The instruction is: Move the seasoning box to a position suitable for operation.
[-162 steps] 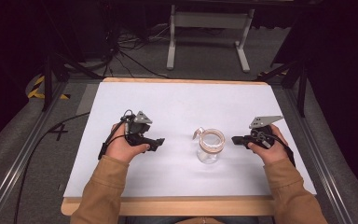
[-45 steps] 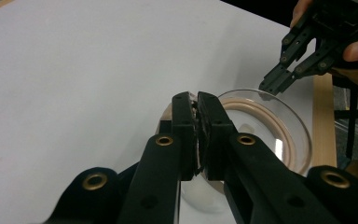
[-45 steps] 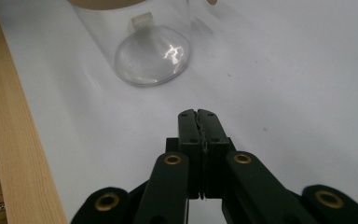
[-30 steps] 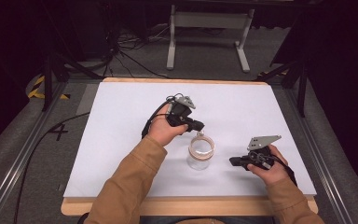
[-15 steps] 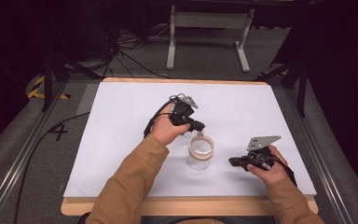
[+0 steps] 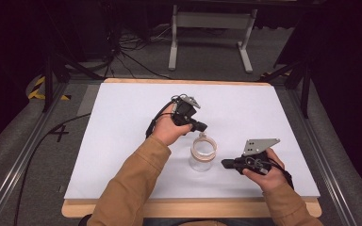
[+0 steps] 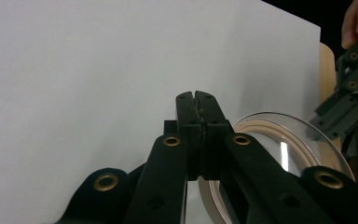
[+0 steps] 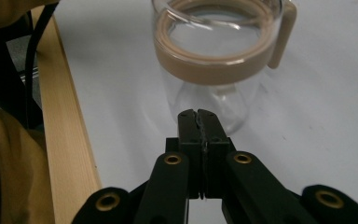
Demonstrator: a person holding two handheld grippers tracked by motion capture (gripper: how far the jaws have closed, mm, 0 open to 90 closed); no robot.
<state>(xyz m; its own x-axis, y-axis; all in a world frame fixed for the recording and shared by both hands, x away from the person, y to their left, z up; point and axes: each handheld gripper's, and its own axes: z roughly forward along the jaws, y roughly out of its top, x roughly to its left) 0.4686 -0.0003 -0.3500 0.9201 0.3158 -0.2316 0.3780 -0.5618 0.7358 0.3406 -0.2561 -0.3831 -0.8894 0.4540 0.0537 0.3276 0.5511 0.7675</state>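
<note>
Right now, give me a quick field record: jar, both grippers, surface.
jar: clear glass jar with tan rim band, upright, open top, near the table's middle
jar tab: tan tab hangs from the band on one side
left gripper: jaws shut, empty, tips just past the jar's far rim
right gripper: jaws shut, empty, pointing at the jar's side, small gap between them
surface: white mat on a wooden table
contact: neither gripper clearly touches the jar
</note>
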